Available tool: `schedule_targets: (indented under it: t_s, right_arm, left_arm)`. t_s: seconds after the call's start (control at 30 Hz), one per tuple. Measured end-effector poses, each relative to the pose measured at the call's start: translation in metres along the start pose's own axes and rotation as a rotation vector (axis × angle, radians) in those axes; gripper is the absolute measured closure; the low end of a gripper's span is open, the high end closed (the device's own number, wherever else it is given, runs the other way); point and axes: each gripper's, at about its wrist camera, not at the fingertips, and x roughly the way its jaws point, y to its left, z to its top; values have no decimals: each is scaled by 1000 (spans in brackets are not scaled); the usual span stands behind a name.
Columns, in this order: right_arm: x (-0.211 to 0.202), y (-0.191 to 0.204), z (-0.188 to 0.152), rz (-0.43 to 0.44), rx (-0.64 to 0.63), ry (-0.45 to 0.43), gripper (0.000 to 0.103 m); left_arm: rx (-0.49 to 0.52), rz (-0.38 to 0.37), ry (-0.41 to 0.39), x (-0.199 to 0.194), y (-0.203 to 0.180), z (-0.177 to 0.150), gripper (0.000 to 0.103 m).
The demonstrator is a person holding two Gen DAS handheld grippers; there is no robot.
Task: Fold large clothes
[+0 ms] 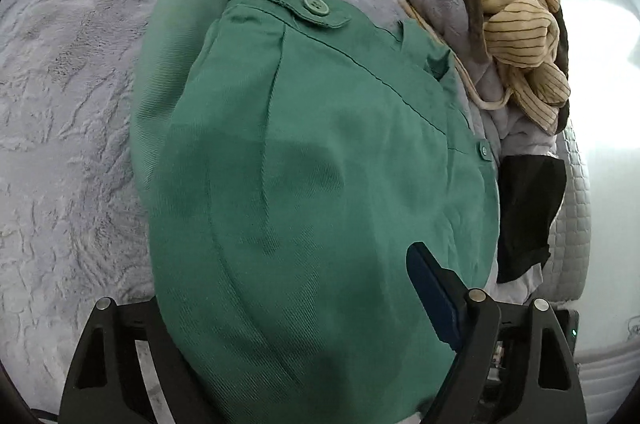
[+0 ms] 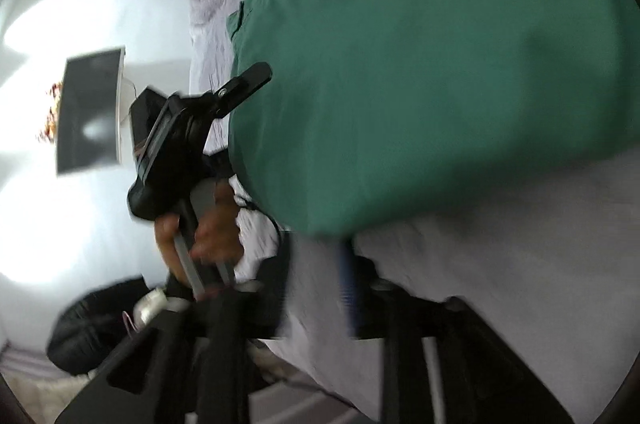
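Visibly, 1 green garment (image 1: 304, 184) shows 2 buttons (image 1: 316, 5).

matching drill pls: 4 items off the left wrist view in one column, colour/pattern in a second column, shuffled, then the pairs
Things:
1. folded trousers
2. bedspread
3. crumpled garment
4. cloth at the bed's right edge

Colour or pattern:
A. tan with thin dark stripes
B. black
C. green, with matching buttons
D. pale grey, textured

Pairs: 1-C, 2-D, 3-A, 4-B
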Motion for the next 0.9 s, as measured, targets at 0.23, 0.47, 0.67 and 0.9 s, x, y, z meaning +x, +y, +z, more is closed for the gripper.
schedule_targets:
  t_s: [0.23,0.47,0.67,0.9]
  right_arm:
    - [-69,7,25,-238,-146,-264,94]
    - [-9,-62,62,-285,-44,-201,96]
    - [-41,-75,51,-109,-18,-211,96]
    - [-119,-113,22,36,42,-330,95]
  left_arm:
    - [24,118,-36,-11,3,-5,85]
    - [131,82,-134,-37,-63,-5,90]
    - [299,36,-164,-25,-169,1,90]
    - [562,52,-111,59,-308,-11,90]
